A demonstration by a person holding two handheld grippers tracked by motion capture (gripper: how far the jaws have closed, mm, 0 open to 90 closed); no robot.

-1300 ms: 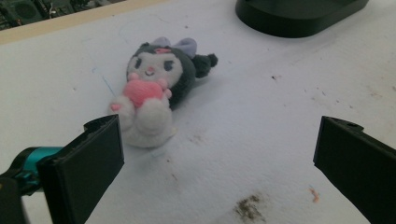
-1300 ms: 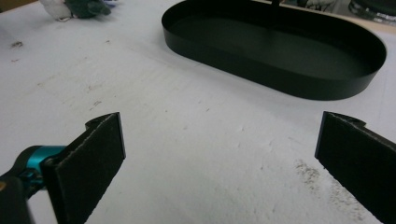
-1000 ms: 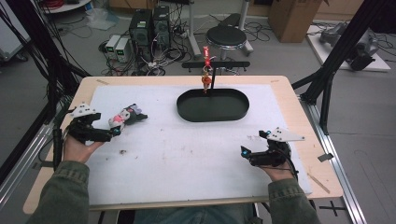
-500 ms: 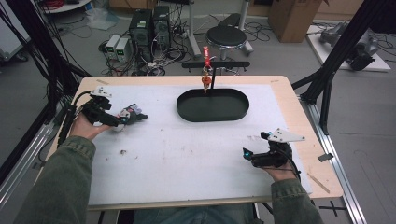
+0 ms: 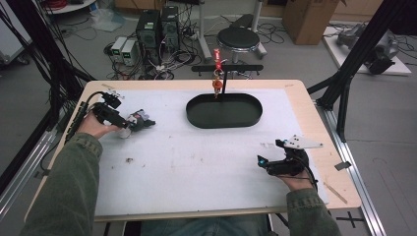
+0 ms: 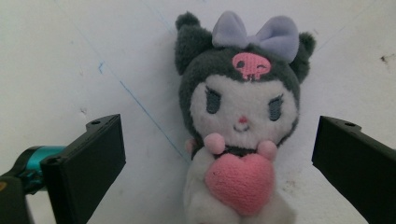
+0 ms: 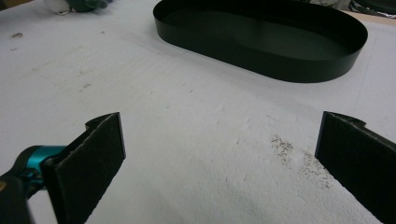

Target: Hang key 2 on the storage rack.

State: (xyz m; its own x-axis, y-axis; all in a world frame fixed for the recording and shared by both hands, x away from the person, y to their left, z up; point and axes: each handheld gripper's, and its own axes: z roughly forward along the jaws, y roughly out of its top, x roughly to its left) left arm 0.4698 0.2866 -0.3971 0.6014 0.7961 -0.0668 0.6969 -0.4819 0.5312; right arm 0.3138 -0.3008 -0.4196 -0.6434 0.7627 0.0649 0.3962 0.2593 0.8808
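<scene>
Toy: small grey-and-white plush doll (image 6: pixel 240 121) with lilac bow and pink heart, laid on the white table cover (image 5: pixel 196 162), between the wide-open jaws, untouched.
Left gripper (image 5: pixel 135 121): spread wide, nothing held.
Right gripper (image 5: pixel 263 162): spread wide, nothing held, near the black oval tray (image 7: pixel 261 51).

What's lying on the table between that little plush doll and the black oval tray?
Nothing. In the high view, the stretch between the plush doll and the black oval tray is bare white table cover.

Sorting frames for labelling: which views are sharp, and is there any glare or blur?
Left gripper view: plush toy sharp, evenly lit. Right gripper view: black tray crisp, far corner soft. High view: slightly soft, left gripper small; no glare on the white mat.
</scene>
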